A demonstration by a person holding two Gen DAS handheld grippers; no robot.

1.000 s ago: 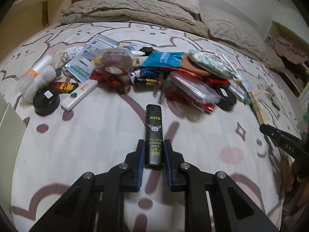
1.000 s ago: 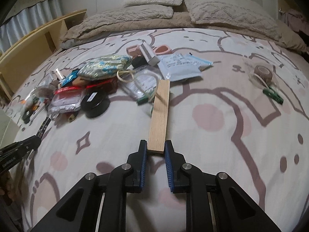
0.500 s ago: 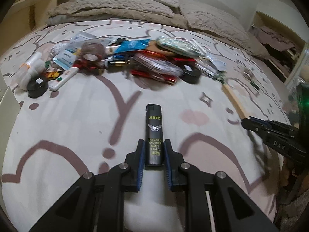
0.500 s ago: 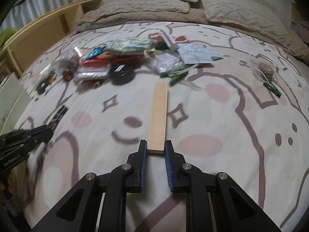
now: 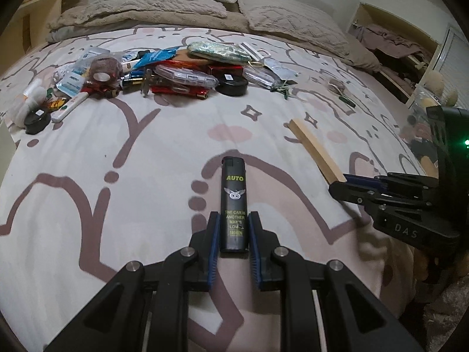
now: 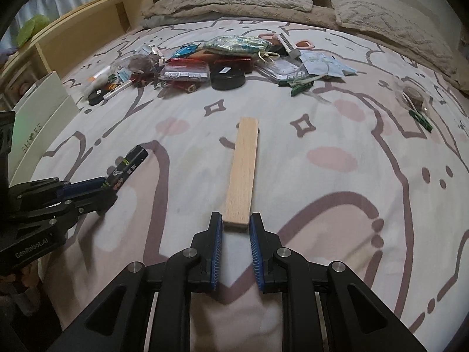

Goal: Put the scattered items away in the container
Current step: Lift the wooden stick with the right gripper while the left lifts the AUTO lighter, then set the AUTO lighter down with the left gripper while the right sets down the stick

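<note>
Left claw (image 5: 233, 231) pinches lighter (image 5: 233, 202); right claw (image 6: 236, 230) pinches wood strip (image 6: 242, 173), both apparently level.

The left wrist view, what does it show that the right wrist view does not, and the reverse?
Only the left wrist view shows the open wardrobe with clothes at the right, and the lighter's label facing the camera. Only the right wrist view shows the white shoe box and the wooden bed frame at the left. Both show the left tool shut on the black lighter, the right tool shut on the wooden slat, and the pile of small items on the patterned bedsheet.
</note>
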